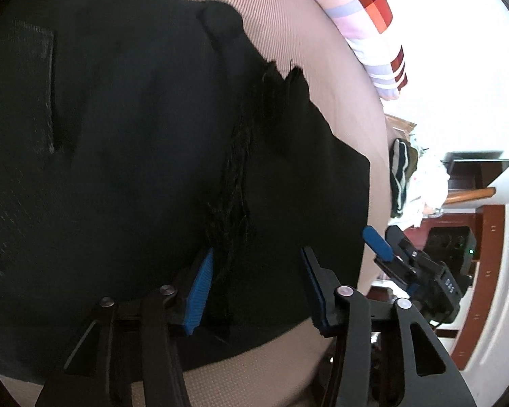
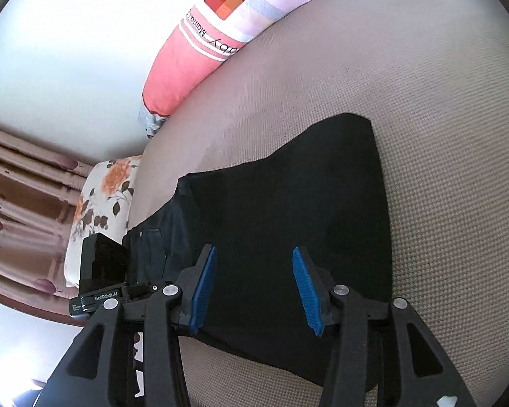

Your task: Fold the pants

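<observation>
Here, frayed black pants (image 1: 135,156), woven beige mattress (image 2: 441,135)

Black pants (image 2: 288,203) are being shown against a beige woven mattress (image 2: 441,135). Blue pads (image 2: 203,288) are being carried on black jaws. A pink, white and orange-checked pillow (image 2: 220,34) and an orange-flowered cushion (image 2: 101,203) are being seen.

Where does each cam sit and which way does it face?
Left wrist: on the left gripper, angled down at the black pants with a frayed hem; own open fingers and the right gripper show.
Right wrist: on the right gripper, angled down at the pants; own open fingers show.
Shared: pants, beige mattress, patchwork pillow.
</observation>
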Motion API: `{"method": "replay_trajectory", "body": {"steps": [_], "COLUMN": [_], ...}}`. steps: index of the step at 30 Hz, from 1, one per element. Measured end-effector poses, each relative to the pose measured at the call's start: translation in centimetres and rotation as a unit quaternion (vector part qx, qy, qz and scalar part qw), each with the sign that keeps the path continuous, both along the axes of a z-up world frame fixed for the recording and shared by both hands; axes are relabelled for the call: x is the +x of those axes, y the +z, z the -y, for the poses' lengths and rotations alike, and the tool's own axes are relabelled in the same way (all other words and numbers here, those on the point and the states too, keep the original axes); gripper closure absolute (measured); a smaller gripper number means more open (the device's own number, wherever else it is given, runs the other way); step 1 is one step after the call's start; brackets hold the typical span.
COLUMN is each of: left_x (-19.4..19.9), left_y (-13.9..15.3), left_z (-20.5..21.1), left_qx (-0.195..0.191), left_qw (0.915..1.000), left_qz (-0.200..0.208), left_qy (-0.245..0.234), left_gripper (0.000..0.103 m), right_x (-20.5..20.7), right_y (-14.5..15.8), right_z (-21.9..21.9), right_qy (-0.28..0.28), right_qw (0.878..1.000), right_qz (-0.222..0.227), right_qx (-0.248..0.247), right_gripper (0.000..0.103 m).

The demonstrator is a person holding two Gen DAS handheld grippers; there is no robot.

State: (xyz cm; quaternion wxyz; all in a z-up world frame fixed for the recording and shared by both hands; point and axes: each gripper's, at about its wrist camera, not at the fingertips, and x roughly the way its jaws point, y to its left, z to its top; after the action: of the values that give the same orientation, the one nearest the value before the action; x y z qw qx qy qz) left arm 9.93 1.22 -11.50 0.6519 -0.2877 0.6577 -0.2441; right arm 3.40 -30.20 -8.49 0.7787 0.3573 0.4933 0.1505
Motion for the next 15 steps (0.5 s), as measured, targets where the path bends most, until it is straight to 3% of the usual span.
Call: {"method": "replay_trajectory", "body": {"steps": [2,3,4,15], "left_x": [-0.2,-0.2,-0.2,-1.8], "left_y": [-0.2,-0.4,-0.7,1.7], "left_z": [0.1,0.3,0.5,1.0], "left_qx": [0.003,0.003,0.007,0.075], "left_qw": [1.0000,1.0000,0.9999,0.9943], "left_qz": [-0.001,-0.004,-0.008,0.072], "left_qy": [-0.002,-0.005,-0.008,-0.024], "left_gripper": [0.069,0.085,0.092,0.099], "right_x": [0.1,0.1,0.1,0.1], "right_y": [-0.2,-0.2,-0.3,-0.5], "right_z": [-0.3,-0.3,-0.3,-1.6], "right_qy": [0.004,0.005,0.005,0.022], "right_qw": [1.000,1.000,1.000,0.999], "right_qz": [0.000,0.000,-0.001,-0.009], "right_qx": [0.003,0.004,0.004,-0.040], "right_gripper": [0.058,0.058,0.058,0.058]}}
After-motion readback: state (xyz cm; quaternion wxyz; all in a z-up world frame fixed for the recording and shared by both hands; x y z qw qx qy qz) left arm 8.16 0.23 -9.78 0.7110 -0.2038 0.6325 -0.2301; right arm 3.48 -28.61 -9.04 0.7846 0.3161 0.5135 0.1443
